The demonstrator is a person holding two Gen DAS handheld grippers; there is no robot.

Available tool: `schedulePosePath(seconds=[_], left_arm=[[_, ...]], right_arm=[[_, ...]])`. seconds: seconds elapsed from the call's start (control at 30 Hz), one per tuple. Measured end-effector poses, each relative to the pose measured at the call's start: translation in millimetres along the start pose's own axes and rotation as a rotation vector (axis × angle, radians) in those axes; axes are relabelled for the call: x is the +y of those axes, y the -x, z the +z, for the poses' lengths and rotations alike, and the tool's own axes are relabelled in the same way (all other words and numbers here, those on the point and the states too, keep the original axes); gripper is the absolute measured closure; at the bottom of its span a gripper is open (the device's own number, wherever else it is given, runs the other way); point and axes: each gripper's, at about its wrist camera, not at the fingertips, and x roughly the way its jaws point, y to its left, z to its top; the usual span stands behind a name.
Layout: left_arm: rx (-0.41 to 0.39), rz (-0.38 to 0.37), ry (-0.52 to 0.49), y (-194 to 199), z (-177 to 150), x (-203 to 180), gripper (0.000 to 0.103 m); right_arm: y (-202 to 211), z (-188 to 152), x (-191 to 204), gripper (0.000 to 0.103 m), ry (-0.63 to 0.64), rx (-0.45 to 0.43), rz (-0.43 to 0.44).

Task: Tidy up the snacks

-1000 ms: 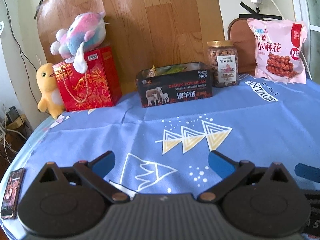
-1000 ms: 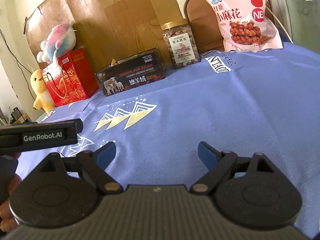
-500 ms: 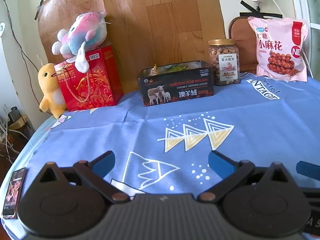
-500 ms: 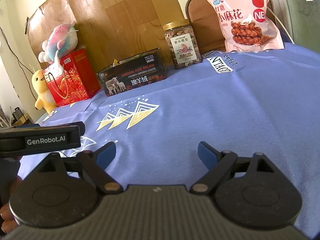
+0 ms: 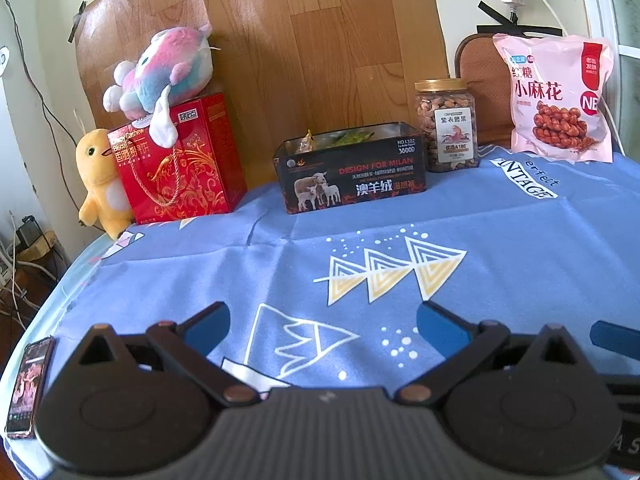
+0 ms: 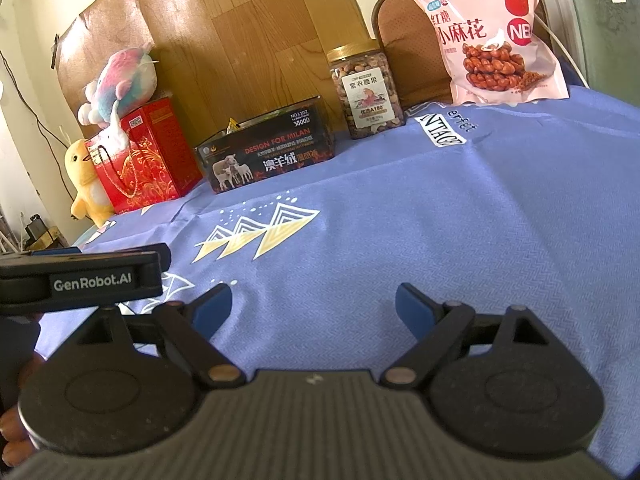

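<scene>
Both tools (image 5: pixel 323 320) (image 6: pixel 313 304) — jaws wide, nearer snacks

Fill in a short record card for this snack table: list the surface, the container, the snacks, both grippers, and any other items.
Surface: blue tablecloth
Container: open black tin, wrappers showing inside
Snacks: nut jar right of the tin; pink snack bag leaning upright at far right
Left gripper: open, empty, above the cloth
Right gripper: open, empty
Other: red gift box, pastel plush on top, yellow plush beside it, phone

Two low wrist views across the tablecloth (image 5: pixel 520 240), sharing the far snack row.
</scene>
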Motion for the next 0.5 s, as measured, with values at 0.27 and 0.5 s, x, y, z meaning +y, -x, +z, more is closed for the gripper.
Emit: schedulePosePath(seconds=[0.27, 0.5], left_arm=[[-0.002, 0.000, -0.003, 2.0, 1.0, -2.3, 0.000], [-0.001, 0.001, -0.003, 1.7, 1.0, -2.1, 0.000]], right_arm=[[0.1, 0.4, 1.6, 0.012, 0.005, -0.003, 0.002], [0.1, 1.0, 1.4, 0.012, 0.006, -0.004, 0.004]])
